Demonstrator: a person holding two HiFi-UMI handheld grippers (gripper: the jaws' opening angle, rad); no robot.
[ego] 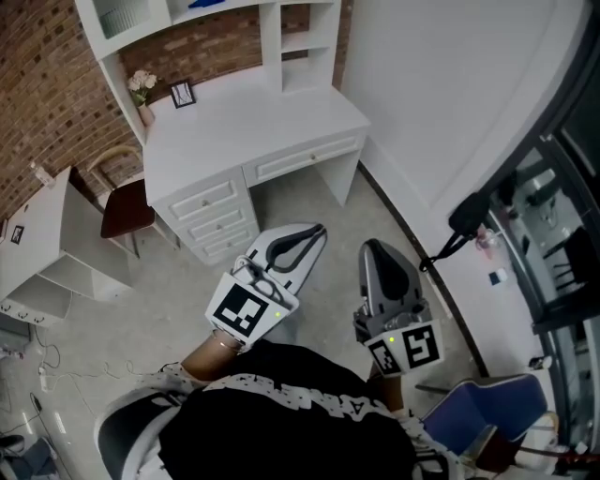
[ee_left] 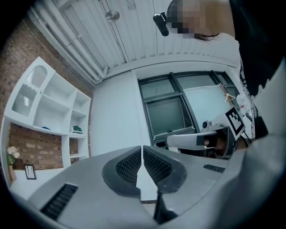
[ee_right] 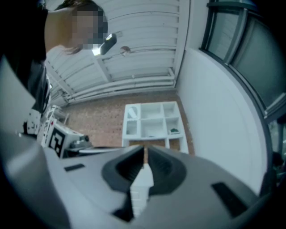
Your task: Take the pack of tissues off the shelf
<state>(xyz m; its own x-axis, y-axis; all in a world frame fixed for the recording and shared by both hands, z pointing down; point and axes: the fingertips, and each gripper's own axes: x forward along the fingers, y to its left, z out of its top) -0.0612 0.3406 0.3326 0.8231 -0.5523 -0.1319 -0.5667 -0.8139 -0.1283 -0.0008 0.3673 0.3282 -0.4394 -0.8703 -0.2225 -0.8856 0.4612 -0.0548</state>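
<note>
The left hand-held gripper (ego: 317,230) and right hand-held gripper (ego: 373,247) are hovering clenched and empty, well short of the desk (ego: 253,117). The green pack (ee_left: 77,129), probably the tissues, is lying in a right-hand compartment of the shelf (ee_left: 58,133); reaching with jaws shut risks knocking it backward.

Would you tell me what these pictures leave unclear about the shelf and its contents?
Left gripper view: small green object on the white shelf unit, too small to identify as tissues.
Head view: blue item on that unit, cut off by the top edge.
</note>
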